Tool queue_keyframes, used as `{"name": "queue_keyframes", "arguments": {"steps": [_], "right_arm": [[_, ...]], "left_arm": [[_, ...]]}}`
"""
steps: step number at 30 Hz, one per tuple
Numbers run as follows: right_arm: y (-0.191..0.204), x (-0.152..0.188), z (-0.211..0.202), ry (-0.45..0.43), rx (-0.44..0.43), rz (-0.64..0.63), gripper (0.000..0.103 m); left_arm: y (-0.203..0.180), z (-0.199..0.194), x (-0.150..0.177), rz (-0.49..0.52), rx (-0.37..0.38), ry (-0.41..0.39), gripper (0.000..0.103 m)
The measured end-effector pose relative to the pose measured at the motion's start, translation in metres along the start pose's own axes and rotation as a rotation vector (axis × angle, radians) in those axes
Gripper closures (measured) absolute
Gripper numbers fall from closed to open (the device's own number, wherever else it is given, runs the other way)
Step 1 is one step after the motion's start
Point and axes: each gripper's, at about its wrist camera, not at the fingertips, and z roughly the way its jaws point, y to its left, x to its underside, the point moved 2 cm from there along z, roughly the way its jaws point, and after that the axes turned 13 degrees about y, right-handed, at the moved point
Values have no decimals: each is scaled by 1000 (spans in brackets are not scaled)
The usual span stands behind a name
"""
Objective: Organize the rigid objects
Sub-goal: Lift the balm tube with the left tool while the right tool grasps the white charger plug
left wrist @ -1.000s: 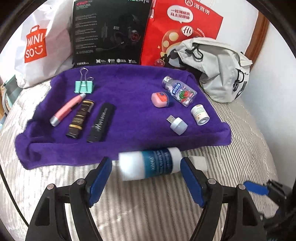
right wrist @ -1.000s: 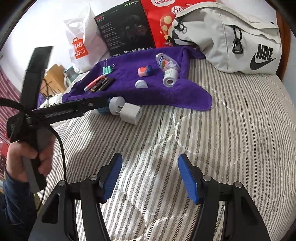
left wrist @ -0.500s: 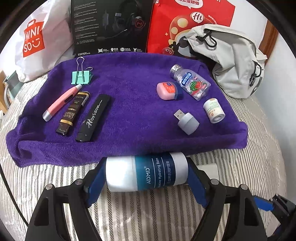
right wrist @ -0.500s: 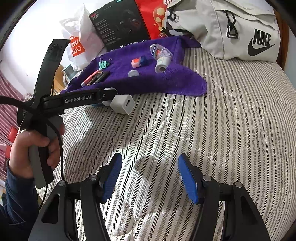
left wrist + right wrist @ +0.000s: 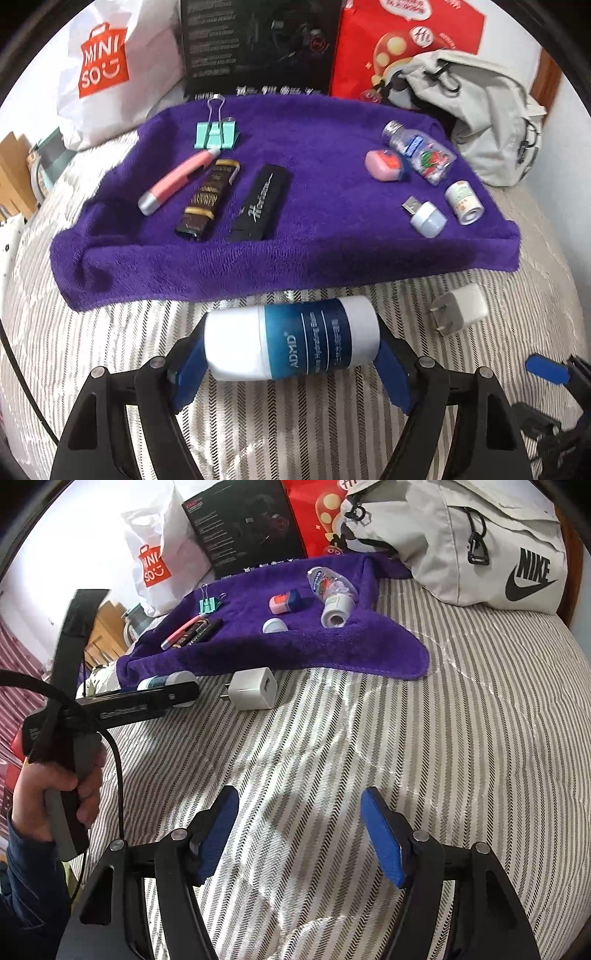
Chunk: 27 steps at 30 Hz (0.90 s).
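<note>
A white and blue ADMD bottle [image 5: 306,339] lies crosswise between the blue pads of my left gripper [image 5: 290,354], which is shut on it just in front of the purple towel [image 5: 325,177]. A white charger plug [image 5: 460,308] rests on the striped bedding to its right. On the towel lie a teal binder clip [image 5: 216,134], a pink pen [image 5: 177,182], a brown tube [image 5: 208,201], a black Horizon stick [image 5: 260,203], a pink balm [image 5: 384,165], a clear bottle [image 5: 419,151], a white jar [image 5: 464,202] and a USB adapter [image 5: 424,218]. My right gripper [image 5: 301,830] stands open over bare bedding.
Behind the towel stand a Miniso bag [image 5: 99,66], a black headset box [image 5: 258,44] and a red bag [image 5: 406,37]. A grey Nike bag [image 5: 480,542] lies at the back right. A person's hand [image 5: 55,786] holds the left gripper's handle.
My left gripper moved forward around the ADMD bottle and shut on it. The right gripper stayed open and shifted only slightly.
</note>
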Motion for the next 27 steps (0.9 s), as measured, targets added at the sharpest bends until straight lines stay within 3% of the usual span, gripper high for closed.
{"name": "queue_keyframes", "arguments": {"steps": [16,27], "right_arm": [[13,-7,2,19,51,-22,35],[40,-36,8,-32,74,-54,35]], "left_arm": [[10,-5,7,32,2,-43,27],[48,-14,29,15,-12,-51,27]]}}
